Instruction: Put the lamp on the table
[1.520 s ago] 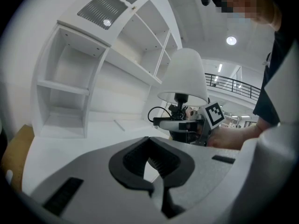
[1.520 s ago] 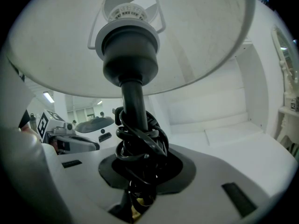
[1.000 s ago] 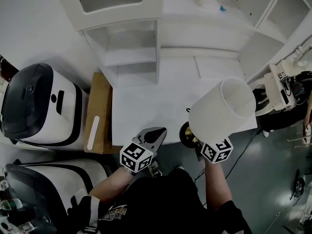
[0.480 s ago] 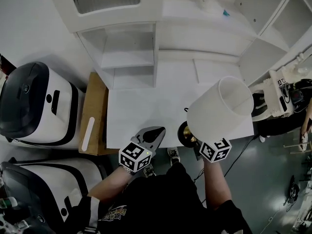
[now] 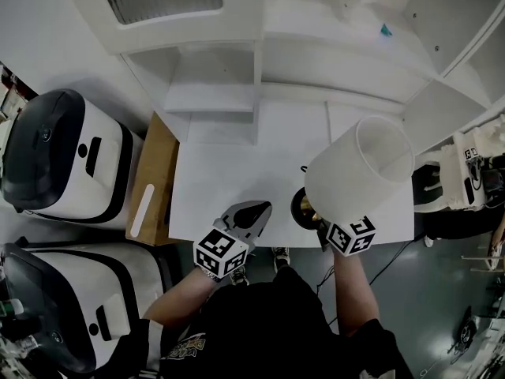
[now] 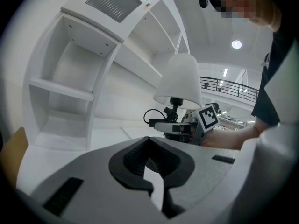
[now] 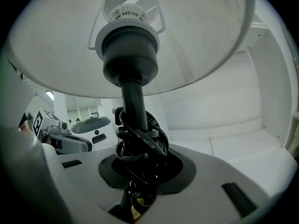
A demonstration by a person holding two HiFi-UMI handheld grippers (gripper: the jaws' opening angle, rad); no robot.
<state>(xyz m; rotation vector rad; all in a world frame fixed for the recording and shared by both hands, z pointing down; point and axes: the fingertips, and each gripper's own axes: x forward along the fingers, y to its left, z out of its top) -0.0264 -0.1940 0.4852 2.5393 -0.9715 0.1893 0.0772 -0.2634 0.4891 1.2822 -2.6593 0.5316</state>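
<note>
One lamp (image 5: 359, 172), one table (image 5: 229, 172), two tongs (image 5: 260, 208) (image 7: 140, 181)

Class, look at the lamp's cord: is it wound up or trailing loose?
Wound up. The cord sits in black coils round the lamp stem, just above the right tool.
</note>
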